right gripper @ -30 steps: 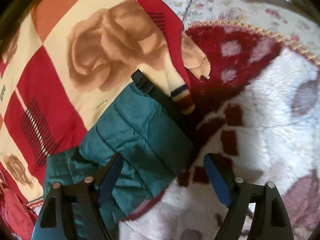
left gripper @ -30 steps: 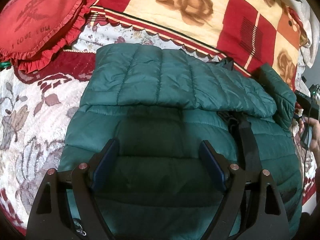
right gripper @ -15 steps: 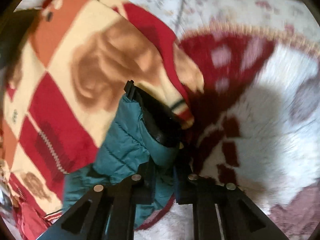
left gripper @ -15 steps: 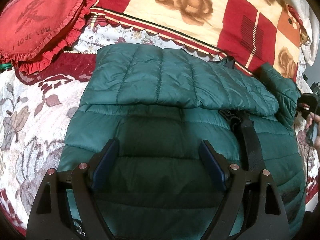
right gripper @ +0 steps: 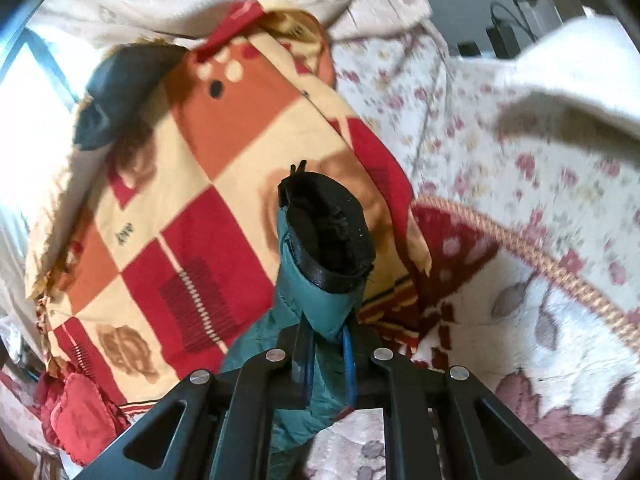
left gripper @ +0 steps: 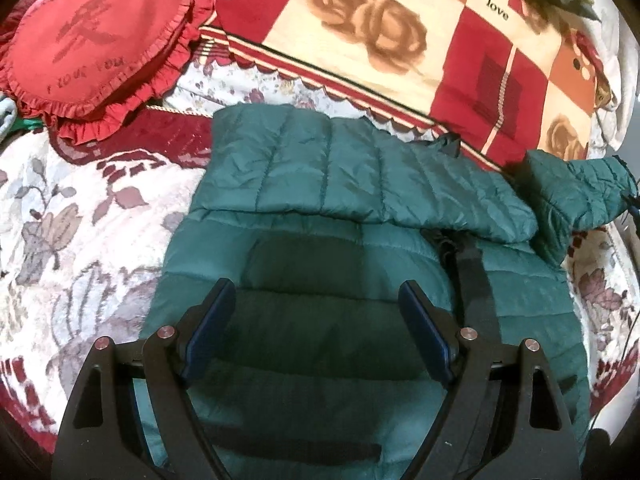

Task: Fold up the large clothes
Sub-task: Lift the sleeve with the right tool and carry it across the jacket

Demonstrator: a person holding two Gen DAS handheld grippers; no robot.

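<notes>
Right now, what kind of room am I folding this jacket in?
Most likely a bedroom: the green puffer jacket lies on a floral bedspread, with a heart-shaped red cushion and a rose-print blanket behind it.

A dark green quilted puffer jacket (left gripper: 360, 264) lies flat on the floral bed, one sleeve folded across its far side, its black-cuffed right sleeve (right gripper: 320, 280) raised.

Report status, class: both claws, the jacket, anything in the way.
Left claw open above jacket. Right claw shut on sleeve, lifted. Blanket lies beside; nothing blocking.
</notes>
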